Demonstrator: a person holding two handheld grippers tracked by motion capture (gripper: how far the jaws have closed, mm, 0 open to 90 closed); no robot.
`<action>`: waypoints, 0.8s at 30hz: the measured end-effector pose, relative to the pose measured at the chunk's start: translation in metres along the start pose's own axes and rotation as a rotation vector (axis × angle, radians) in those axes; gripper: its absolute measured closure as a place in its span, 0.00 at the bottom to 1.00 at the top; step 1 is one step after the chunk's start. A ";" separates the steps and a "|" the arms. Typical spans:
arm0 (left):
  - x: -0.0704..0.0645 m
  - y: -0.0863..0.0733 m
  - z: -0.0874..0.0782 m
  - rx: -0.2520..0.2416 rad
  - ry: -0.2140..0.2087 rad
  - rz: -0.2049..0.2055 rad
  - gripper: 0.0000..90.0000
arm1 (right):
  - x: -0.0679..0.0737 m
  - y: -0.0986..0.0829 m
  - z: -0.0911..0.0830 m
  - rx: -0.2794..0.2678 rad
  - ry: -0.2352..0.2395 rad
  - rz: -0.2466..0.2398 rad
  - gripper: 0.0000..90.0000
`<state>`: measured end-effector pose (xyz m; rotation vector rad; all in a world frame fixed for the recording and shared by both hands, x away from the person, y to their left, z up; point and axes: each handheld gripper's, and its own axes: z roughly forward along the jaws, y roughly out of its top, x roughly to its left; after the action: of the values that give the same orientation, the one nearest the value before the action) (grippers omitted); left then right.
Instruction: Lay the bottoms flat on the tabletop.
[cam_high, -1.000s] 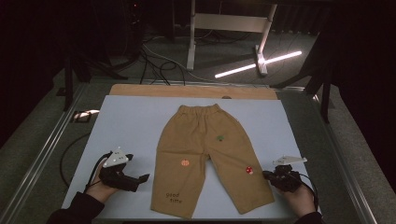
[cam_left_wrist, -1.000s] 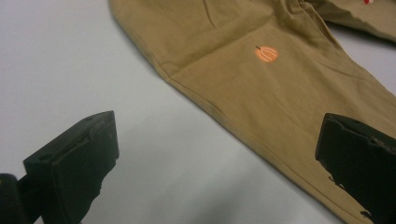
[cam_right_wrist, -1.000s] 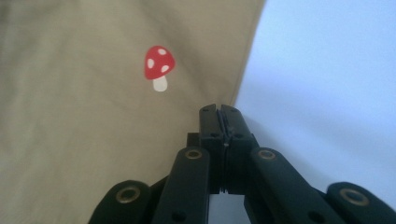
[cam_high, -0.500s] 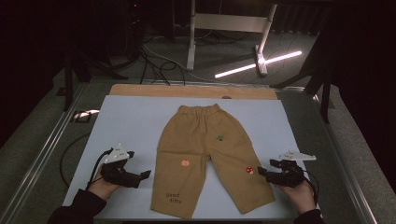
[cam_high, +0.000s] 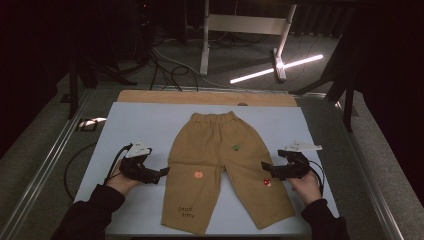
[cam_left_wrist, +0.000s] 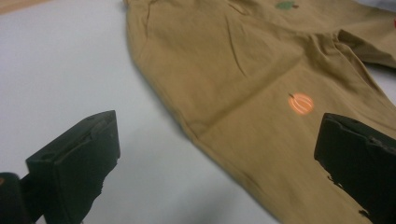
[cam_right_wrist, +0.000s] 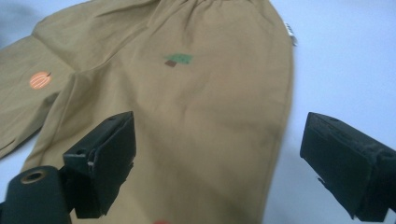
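Plainly, the likeliest slip from here is a pinch that takes just the top layer of cloth, or none at all: the tan trousers (cam_high: 226, 170) lie flat and thin on the pale tabletop (cam_high: 145, 120), so a jaw that fails to slide under the side seam would skid over the fabric or bunch it into a crease. Uneven timing between the two hands could also drag the garment askew. The left hand-held gripper (cam_high: 161, 174) sits just off the outer edge of the left leg, jaws spread wide and gripping nothing; its own view shows the seam running between them, near the orange pumpkin patch (cam_left_wrist: 300, 103). The right hand-held gripper (cam_high: 266, 169) is likewise released, poised at the outer edge of the right leg close by the red mushroom patch (cam_high: 267, 182), with cloth under one jaw and bare tabletop under the other. The waistband (cam_high: 212, 118) points away from the person, both legs toward them.
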<state>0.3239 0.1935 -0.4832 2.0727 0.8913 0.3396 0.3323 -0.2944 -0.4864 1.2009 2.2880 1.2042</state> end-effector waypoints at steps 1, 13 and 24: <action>0.001 0.002 0.002 0.002 0.006 -0.001 0.02 | -0.001 0.003 0.006 -0.003 0.009 -0.011 0.12; 0.020 0.037 0.049 0.108 0.035 -0.065 0.03 | -0.017 0.039 0.057 0.049 -0.013 -0.050 0.14; 0.046 0.069 0.100 0.106 0.121 -0.105 0.17 | -0.044 0.067 0.103 0.099 -0.056 0.025 0.28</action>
<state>0.4412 0.1393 -0.4943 2.1099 1.1071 0.3716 0.4550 -0.2530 -0.5016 1.2853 2.3220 1.0629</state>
